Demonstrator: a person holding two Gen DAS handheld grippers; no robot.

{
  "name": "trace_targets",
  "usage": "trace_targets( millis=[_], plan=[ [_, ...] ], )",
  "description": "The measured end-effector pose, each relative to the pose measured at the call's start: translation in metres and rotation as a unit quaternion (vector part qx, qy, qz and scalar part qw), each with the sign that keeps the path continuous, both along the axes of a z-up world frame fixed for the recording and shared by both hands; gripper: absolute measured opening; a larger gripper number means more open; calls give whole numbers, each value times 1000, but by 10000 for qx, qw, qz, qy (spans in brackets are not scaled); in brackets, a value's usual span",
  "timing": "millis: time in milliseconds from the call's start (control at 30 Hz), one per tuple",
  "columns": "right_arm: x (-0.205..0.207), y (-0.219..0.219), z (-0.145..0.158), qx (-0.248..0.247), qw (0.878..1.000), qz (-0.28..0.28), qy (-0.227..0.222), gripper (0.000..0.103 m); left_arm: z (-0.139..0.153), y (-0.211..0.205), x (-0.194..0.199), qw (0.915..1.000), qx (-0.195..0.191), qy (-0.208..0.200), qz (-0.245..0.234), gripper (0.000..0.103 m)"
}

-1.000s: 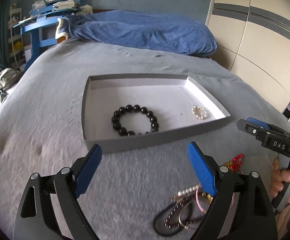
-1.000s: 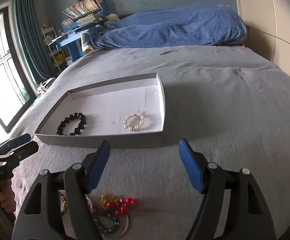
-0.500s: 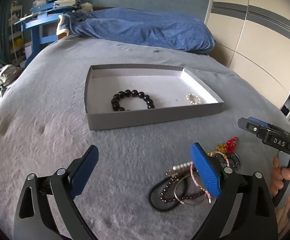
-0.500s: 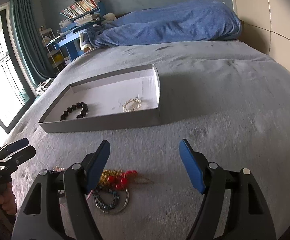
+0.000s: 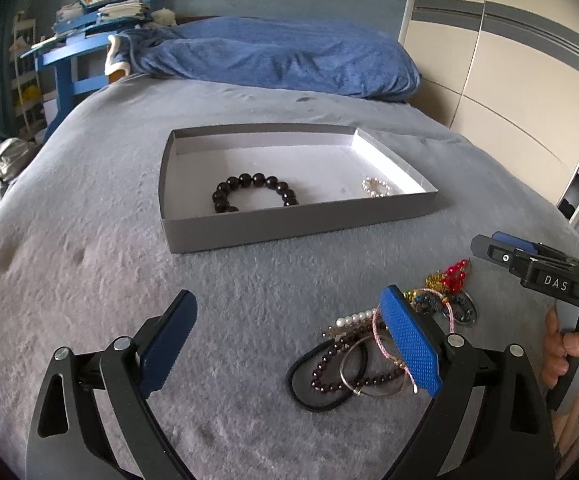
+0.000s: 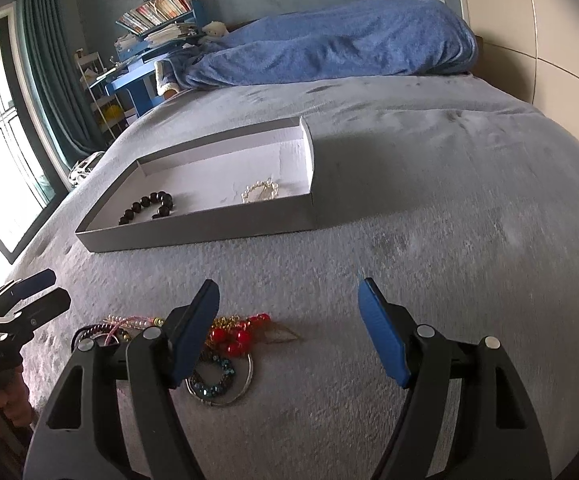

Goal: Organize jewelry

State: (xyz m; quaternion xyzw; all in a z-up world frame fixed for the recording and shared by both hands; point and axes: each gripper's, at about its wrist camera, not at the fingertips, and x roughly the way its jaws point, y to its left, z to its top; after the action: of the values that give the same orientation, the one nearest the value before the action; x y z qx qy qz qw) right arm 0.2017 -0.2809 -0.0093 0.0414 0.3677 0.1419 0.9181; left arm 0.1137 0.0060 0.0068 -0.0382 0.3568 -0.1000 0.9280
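A shallow grey box (image 5: 301,222) (image 6: 193,232) lies on the grey bed. In it are a black bead bracelet (image 5: 249,192) (image 6: 149,206) and a small pearl bracelet (image 5: 377,187) (image 6: 260,191). A pile of loose jewelry (image 5: 369,356) (image 6: 225,340) lies on the bed in front of the box: dark bead strands, a black band, pearls, red beads, a metal ring. My left gripper (image 5: 289,344) is open and empty, just left of the pile. My right gripper (image 6: 289,328) is open and empty, just right of the pile; it also shows in the left wrist view (image 5: 529,264).
A blue blanket (image 5: 273,60) (image 6: 329,48) lies across the far end of the bed. A blue desk with books (image 5: 89,20) stands at the far left. A pale wardrobe (image 5: 509,80) is on the right, a window (image 6: 1,132) on the left.
Both grippers have pulled back from the box toward the near edge of the bed. The jewelry pile has come more fully into view. Both stay open.
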Motion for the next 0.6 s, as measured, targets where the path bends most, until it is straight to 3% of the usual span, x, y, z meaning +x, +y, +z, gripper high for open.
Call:
trace_targets(
  millis=[533, 600],
  plan=[
    [-5, 5, -6, -75, 9999, 77, 131, 72, -9, -8, -2, 9993, -34, 186, -321, 91],
    [-5, 6, -6, -83, 9998, 88, 131, 72, -9, -13, -1, 9987, -57, 196, -477, 87]
  ],
)
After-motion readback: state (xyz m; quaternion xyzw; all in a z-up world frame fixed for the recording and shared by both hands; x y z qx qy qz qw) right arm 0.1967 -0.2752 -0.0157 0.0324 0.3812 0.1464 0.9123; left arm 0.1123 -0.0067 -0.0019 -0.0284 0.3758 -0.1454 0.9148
